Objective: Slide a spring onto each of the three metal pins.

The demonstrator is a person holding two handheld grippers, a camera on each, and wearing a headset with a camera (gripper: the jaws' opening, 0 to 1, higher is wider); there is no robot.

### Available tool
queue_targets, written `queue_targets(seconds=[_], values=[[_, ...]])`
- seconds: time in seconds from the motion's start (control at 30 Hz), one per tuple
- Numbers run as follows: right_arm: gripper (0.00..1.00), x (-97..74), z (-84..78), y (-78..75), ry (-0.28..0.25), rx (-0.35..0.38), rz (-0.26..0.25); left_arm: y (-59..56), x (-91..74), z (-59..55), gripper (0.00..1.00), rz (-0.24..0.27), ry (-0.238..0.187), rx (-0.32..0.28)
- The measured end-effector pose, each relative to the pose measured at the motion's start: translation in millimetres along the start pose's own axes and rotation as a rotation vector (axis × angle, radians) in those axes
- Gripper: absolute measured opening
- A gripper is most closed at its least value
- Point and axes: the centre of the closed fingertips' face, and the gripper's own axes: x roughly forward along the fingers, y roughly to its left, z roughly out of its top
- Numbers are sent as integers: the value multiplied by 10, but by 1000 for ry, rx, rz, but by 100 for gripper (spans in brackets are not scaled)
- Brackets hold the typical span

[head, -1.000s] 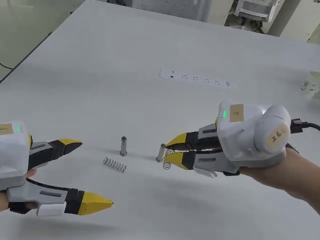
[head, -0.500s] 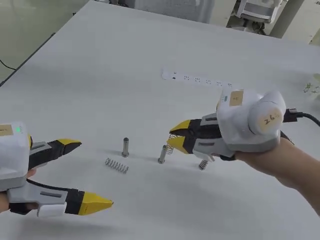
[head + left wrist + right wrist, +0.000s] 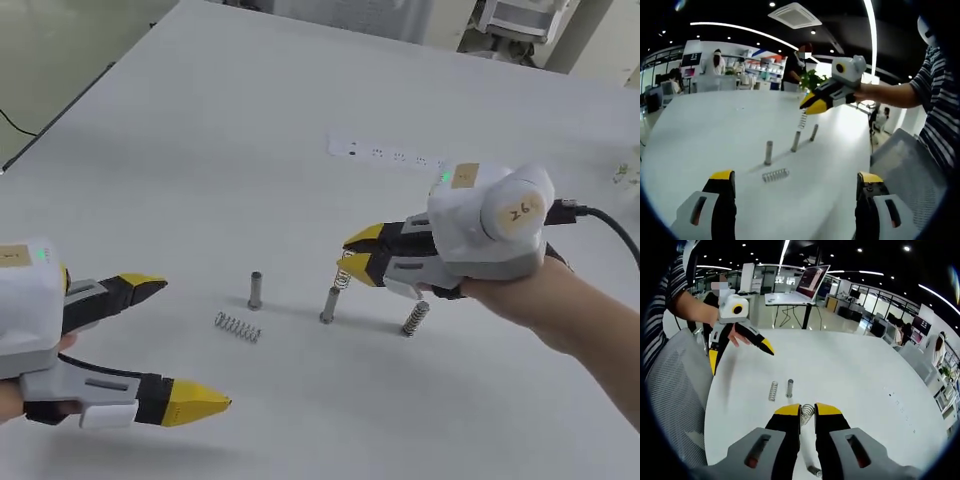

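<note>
R gripper (image 3: 350, 254): clamps small steel coil spring (image 3: 343, 277) just over mid grey metal pin (image 3: 329, 304), white table (image 3: 200, 120) centre | L gripper (image 3: 195, 345): jaws wide apart, near edge | 2nd spring (image 3: 237, 327) flat by left pin (image 3: 255, 290) | 3rd pin (image 3: 414, 318) has 1 on it

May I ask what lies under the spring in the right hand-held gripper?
The middle pin stands just below the free end of the spring, apparently not yet inside it. Its upper coils are covered by the jaws of the right hand-held gripper.
</note>
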Motion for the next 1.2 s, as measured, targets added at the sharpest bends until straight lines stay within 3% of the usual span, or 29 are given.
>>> queue_targets(seconds=[0.4, 1.2], values=[[8, 98, -76, 30, 10, 25, 17, 10, -2, 13, 98, 5, -7, 2], [8, 394, -465, 93, 118, 29, 44, 20, -13, -31, 97, 7, 3, -2]])
